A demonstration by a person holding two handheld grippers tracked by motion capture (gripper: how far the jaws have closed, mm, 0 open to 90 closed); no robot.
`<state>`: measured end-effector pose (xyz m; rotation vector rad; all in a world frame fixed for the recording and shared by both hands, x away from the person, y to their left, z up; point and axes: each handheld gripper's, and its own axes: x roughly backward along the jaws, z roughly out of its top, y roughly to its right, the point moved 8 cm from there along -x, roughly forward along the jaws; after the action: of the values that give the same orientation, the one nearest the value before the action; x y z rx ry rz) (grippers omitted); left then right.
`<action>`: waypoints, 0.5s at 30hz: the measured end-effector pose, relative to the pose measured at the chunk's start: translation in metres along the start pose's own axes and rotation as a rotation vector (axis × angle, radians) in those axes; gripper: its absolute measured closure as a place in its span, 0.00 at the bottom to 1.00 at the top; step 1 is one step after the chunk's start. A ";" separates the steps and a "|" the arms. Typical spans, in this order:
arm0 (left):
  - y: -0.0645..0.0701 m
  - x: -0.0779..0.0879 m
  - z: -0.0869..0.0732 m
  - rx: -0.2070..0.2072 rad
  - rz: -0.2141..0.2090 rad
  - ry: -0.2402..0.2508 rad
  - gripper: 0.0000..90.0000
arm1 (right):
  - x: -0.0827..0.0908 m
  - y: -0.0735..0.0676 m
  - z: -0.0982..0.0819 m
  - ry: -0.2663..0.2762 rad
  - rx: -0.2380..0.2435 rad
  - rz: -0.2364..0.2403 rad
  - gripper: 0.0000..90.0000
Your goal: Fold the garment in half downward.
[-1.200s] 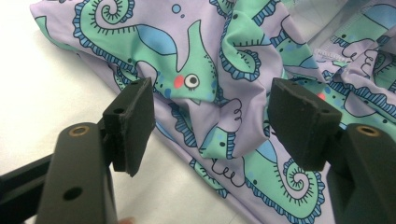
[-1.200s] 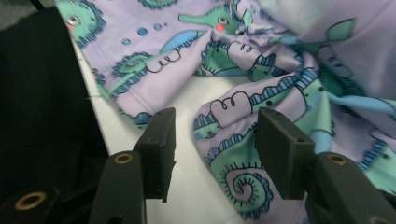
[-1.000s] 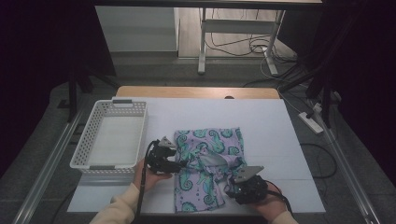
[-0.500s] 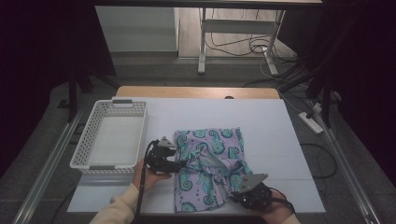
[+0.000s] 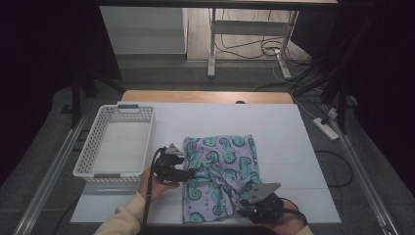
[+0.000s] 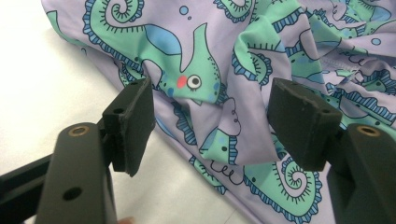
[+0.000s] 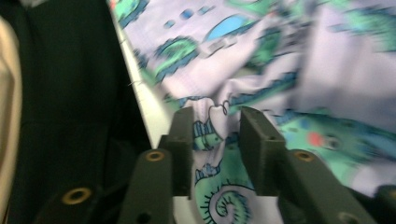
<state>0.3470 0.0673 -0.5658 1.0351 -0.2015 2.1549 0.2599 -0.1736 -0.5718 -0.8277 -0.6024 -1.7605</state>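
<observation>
A white table (image 5: 293,147) is carrying everything, and a lilac cloth printed with green seahorses (image 5: 220,166) is lying rumpled across its near middle, reaching almost to the near edge. To the left of the cloth, well apart from it, a white slatted basket (image 5: 90,161) is sitting on the table. The left gripper (image 5: 193,172) is resting at the cloth's left edge, pointing toward the right; in the left gripper view its jaws are standing wide apart with a raised fold of cloth between them, neither pad pressing on it. The right gripper (image 5: 243,199) is hovering at the cloth's near right corner; its jaws have just been opening, and in the right gripper view a ridge of cloth is running up between the narrow gap, though whether the pads are pinching it is too blurred to tell.
</observation>
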 end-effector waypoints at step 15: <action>0.006 -0.005 -0.001 -0.014 -0.007 -0.016 0.35 | 0.036 0.072 0.000 0.132 -0.158 -0.167 0.56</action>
<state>0.3446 0.0605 -0.5689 1.0440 -0.2200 2.1362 0.3203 -0.2186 -0.5434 -0.7793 -0.4599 -2.0179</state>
